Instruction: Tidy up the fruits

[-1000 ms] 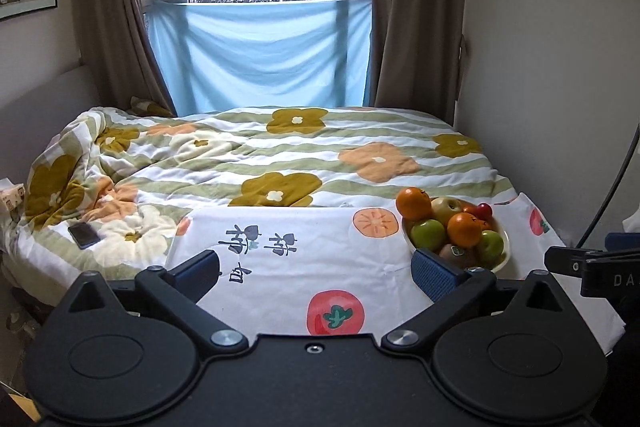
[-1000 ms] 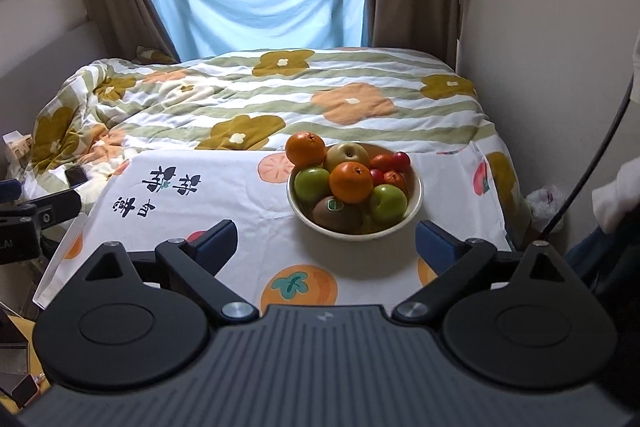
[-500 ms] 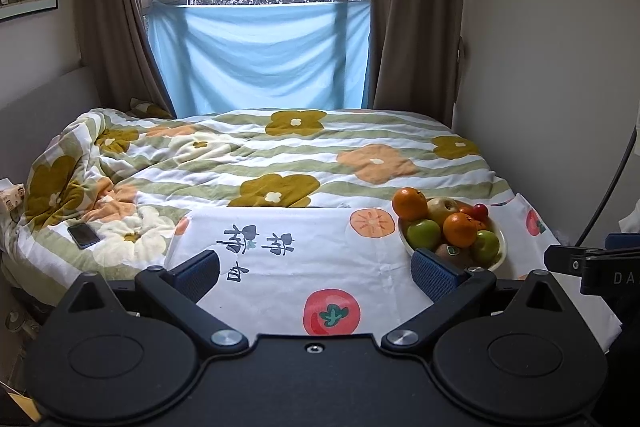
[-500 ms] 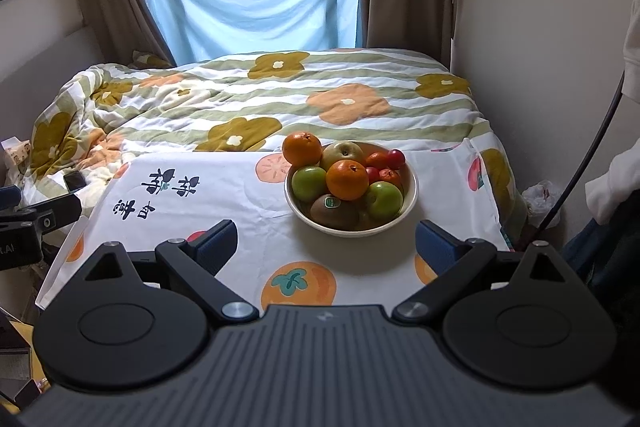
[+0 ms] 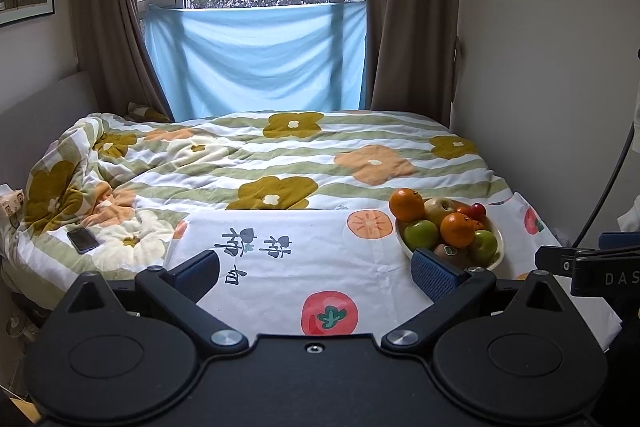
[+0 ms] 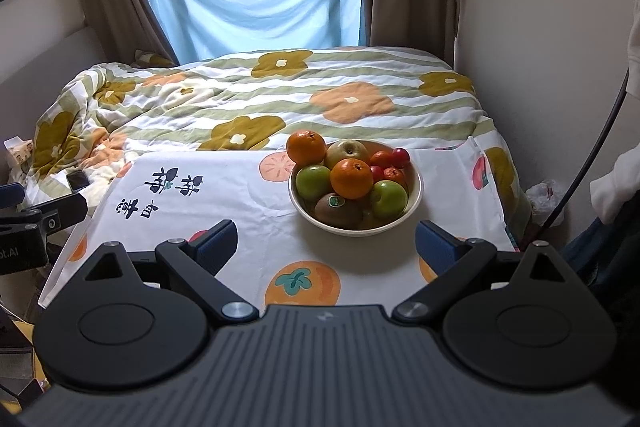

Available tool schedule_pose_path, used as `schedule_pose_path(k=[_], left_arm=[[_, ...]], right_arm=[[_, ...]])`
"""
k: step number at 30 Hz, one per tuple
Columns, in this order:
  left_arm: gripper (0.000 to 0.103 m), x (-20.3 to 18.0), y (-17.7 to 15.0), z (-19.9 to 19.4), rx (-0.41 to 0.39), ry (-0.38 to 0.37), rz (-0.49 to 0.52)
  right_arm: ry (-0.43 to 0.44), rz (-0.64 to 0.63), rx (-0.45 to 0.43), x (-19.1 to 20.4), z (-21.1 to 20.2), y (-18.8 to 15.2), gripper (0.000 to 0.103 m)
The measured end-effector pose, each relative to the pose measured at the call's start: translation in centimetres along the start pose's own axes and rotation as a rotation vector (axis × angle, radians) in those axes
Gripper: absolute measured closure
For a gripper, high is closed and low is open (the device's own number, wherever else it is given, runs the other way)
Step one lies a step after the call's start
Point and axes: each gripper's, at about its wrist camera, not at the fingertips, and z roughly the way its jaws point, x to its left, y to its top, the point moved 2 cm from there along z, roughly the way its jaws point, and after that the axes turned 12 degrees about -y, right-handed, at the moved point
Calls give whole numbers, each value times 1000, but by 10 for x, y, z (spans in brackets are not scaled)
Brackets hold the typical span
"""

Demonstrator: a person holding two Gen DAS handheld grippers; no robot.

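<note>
**A:** Nearest the right wrist camera, the right gripper is sitting with its jaws spread wide, nothing between them, hovering over the printed cloth short of the bowl. The left gripper is likewise gaping and empty, aiming left of the bowl.

**B:** Where's the fruit lying?

**A:** All of it is piled in the bowl, on the cloth at the foot of the bed. Front: kiwi, two green apples. Middle: orange. Back: second orange perched on the rim side, pale apple, small red fruits.

**B:** Stage?

**A:** Not settling it. A heaped bowl fits fruit waiting to be laid out, and equally fruit already gathered in. Not calling a move.

**B:** If a grasp does come?

**A:** I'm thinking top pieces only; pulling a low one is likely shifting the heap. Close across the widest girth, straight down, gently. The back orange is looking easiest to knock off.

**B:** Axes?

**A:** Mostly round, so no long axis to speak of. The kiwi is the exception: long axis running roughly left-right, sticker facing up. Both oranges' stem ends and the pale apple's dimple are pointing up.
</note>
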Motion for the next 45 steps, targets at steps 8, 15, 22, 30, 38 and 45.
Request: schedule_pose_path(k=[8, 15, 22, 30, 38, 45], left_arm=[[0, 0, -1, 0, 8, 6, 11], [0, 1, -3, -3, 9, 7, 19], [0, 1, -4, -4, 8, 7, 19], [0, 1, -4, -3, 12, 5, 27], [0, 2, -3, -2, 12, 4, 27], [0, 3, -3, 0, 6, 13, 20]], right_arm=[[9, 7, 7, 1, 1, -1, 0], [7, 7, 8, 1, 1, -2, 0], [7, 8, 8, 0, 1, -2, 0], [5, 9, 10, -1, 2, -3, 0], [6, 9, 12, -3, 3, -4, 0], [7, 10, 13, -2, 4, -5, 0]])
